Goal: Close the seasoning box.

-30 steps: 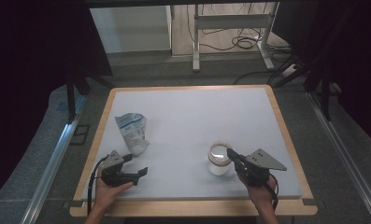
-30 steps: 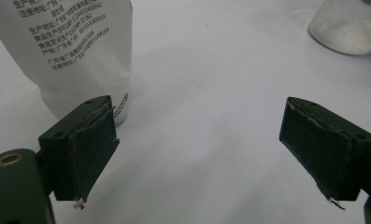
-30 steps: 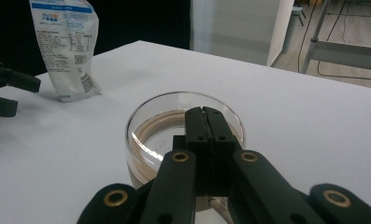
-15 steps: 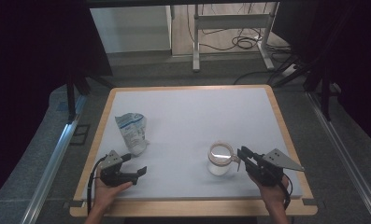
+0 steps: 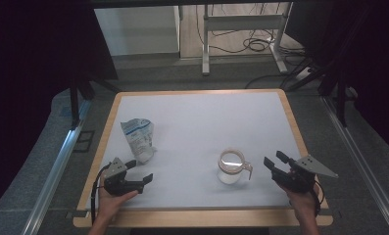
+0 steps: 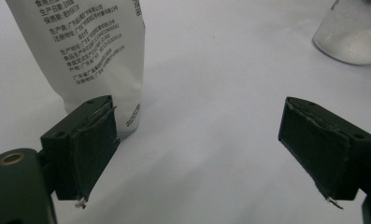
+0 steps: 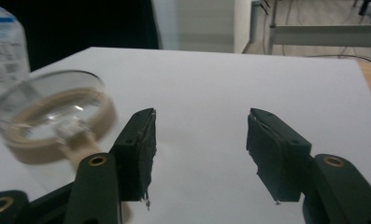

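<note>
Now the jar (image 5: 231,166) sits just left of the right gripper (image 5: 276,159).

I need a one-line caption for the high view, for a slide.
Two open hand-held grippers, left and right, rest apart from a white pouch and a glass jar on the table.

high view: overhead, facing forward | tongs views: low, close | shared: jar (image 5: 231,166), pouch (image 5: 138,139)
</note>
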`<state>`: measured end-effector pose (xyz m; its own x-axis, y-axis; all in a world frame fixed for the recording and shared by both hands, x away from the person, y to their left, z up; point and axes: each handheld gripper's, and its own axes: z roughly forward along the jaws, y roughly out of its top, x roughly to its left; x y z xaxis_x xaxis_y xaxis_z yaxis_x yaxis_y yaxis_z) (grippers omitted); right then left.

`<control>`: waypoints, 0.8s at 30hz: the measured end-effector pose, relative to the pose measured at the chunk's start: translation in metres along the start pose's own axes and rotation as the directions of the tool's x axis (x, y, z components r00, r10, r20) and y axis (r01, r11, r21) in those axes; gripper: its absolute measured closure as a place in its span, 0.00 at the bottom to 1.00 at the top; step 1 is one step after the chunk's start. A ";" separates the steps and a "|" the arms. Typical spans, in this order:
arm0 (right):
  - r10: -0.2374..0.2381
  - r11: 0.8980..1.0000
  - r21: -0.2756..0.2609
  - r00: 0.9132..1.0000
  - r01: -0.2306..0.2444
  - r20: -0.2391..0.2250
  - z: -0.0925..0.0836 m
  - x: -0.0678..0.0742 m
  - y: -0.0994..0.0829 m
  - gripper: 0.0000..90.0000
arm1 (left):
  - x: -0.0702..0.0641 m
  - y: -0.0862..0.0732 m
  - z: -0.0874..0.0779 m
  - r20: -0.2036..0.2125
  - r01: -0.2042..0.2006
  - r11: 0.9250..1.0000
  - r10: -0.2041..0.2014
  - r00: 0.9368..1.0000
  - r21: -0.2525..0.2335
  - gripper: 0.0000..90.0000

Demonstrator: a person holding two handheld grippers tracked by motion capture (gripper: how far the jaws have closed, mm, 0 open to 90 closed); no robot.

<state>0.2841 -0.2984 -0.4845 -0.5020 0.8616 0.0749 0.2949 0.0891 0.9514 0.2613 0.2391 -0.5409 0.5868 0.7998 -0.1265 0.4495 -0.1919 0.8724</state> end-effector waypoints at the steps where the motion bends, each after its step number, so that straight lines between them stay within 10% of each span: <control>1: 0.004 1.000 0.004 1.000 -0.004 0.007 -0.001 -0.005 -0.003 0.47 | 0.000 0.000 0.000 0.000 0.000 1.000 0.000 1.000 0.001 0.13; 8: 0.023 0.998 0.059 0.998 -0.027 0.060 0.000 -0.027 -0.025 0.45 | 0.000 0.000 0.002 -0.002 -0.003 1.000 0.003 1.000 0.010 0.13; 24: 0.001 0.996 0.085 0.998 -0.006 0.062 0.002 -0.025 -0.031 0.40 | 0.000 -0.002 -0.006 -0.009 -0.008 1.000 0.008 1.000 0.006 0.13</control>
<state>0.2889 -0.3218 -0.5169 -0.4500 0.8912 0.0572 0.3663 0.1257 0.9220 0.2565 0.2425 -0.5401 0.5844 0.8032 -0.1157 0.4488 -0.2011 0.8707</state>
